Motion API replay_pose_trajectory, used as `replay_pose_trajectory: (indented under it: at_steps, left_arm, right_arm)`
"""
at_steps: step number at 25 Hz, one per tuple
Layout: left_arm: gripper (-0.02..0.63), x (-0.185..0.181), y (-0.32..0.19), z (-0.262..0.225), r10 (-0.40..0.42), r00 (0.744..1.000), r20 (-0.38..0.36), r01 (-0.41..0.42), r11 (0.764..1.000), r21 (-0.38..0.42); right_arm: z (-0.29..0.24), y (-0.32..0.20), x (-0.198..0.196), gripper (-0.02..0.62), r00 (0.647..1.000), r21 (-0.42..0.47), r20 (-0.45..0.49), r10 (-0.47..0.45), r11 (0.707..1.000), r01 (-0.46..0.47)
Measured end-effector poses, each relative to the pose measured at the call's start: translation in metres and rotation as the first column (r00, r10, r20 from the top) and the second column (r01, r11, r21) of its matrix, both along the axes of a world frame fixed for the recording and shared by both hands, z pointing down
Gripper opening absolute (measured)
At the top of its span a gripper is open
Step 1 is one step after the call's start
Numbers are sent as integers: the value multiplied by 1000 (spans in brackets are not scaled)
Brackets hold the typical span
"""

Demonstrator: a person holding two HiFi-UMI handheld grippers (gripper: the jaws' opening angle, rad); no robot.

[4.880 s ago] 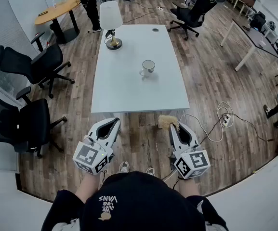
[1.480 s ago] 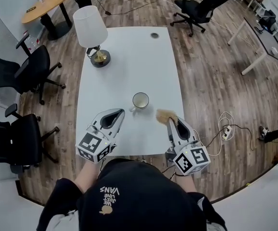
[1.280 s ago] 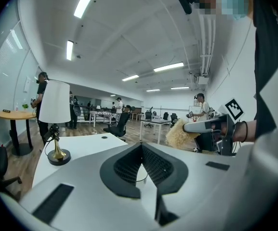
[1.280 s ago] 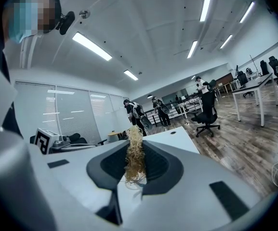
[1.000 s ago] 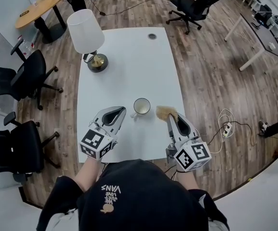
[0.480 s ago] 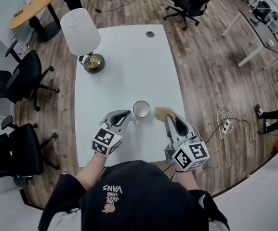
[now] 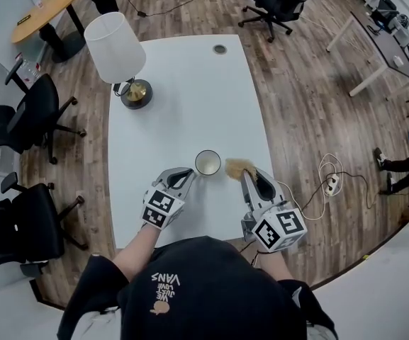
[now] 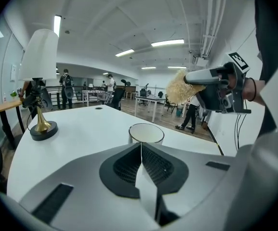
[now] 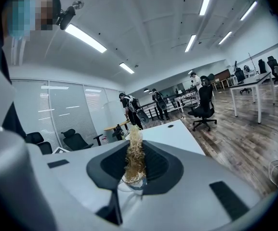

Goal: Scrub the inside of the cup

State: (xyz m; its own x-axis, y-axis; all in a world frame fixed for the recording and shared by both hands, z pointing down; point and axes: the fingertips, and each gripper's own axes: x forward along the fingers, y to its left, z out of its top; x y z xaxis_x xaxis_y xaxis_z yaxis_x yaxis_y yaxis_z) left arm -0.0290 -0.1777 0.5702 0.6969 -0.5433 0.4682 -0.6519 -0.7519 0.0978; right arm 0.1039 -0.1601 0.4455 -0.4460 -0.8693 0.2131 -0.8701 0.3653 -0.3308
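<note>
Two worries: the cup (image 7: pixel 207 162) stands loose on the table (image 7: pixel 190 83), and the left gripper (image 7: pixel 181 178) has its jaws shut on nothing. The right gripper (image 7: pixel 249 178) pinches a scrubber (image 7: pixel 237 166); pushing in could tip the cup.

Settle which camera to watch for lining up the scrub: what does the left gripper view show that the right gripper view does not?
Only the left gripper view: the cup standing on the table just past the shut, empty left tongs, the lamp, and the right tongs seen from outside, holding the scrubber in the air right of the cup. Only the right gripper view: the scrubber pinched between the right tongs up close, and a black office chair. Both: the white table and people far back in the room.
</note>
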Motion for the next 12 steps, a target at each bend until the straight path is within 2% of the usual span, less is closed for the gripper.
replay_pose_trajectory:
  at_steps: [6,9,12]
  left_arm:
    - [22,9,6,6,45,999,-19,-45,999,-26]
    - [114,14,7,11,69,997,-17,-69,997,-38]
    - [162,19,8,18,94,996,-4,-94,994,-52]
  right_arm:
    - [9,-1,-2,71,1000,-18,-3,-8,1000,8]
    - [12,-1,-4,71,1000,-27,-2,-14,1000,14]
    - [14,-2,-5,71,1000,-31,-3,-20,999,20]
